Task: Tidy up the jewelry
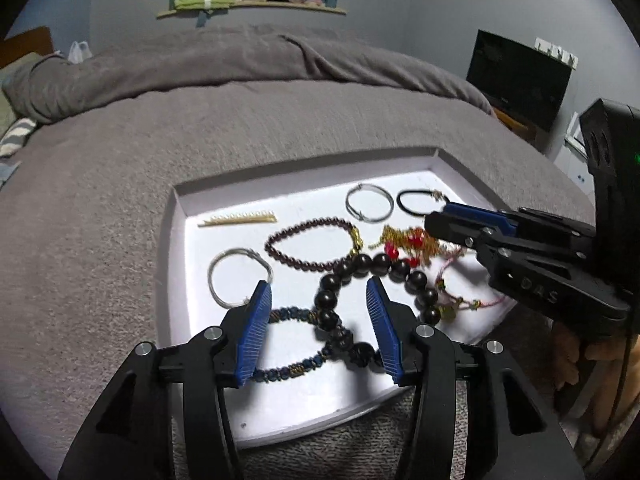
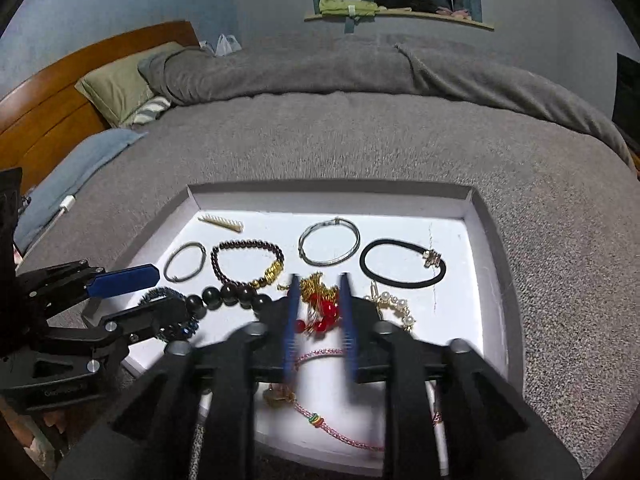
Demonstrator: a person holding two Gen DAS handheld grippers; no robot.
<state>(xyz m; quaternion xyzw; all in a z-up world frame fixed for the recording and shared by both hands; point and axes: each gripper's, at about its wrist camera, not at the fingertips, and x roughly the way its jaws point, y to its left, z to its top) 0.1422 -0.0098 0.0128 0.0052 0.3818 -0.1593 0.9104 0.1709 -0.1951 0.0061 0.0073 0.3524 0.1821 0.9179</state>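
Jewelry lies spread in a shallow white cardboard tray (image 2: pixel 486 240) that sits on a grey fleece blanket (image 2: pixel 340 140) covering a bed.

We note along the far row, in the right wrist view: a small cream comb-shaped clip (image 2: pixel 222 222), a thin silver bangle (image 2: pixel 185 262), a dark red beaded bracelet with a gold charm (image 2: pixel 248 262), a larger silver wire bangle (image 2: pixel 329 247) and a black elastic band with a gold clasp (image 2: pixel 402 264).

Nearer us lie a bracelet of large dark round beads (image 1: pixel 374 268), a blue and gold beaded bracelet (image 1: pixel 288 344) that it overlaps, a tangle of gold chain with red beads (image 2: pixel 320 306), a pearl and gold piece (image 2: pixel 394 306) and a pink cord bracelet with coloured knots (image 2: pixel 320 420).

Left gripper (image 1: pixel 318 296): blue-padded jaws stand apart over the near left of the tray. Parts of the large dark beads and the blue bracelet show between them; we see no pad pressing on either.

Right gripper (image 2: pixel 320 292): motion-blurred, jaws narrowly apart, with the red beads and gold chain in the gap. We cannot tell whether the pads touch the tangle.

Both grippers are tilted downward toward the tray. A hand shows dimly under the right gripper in the left wrist view.
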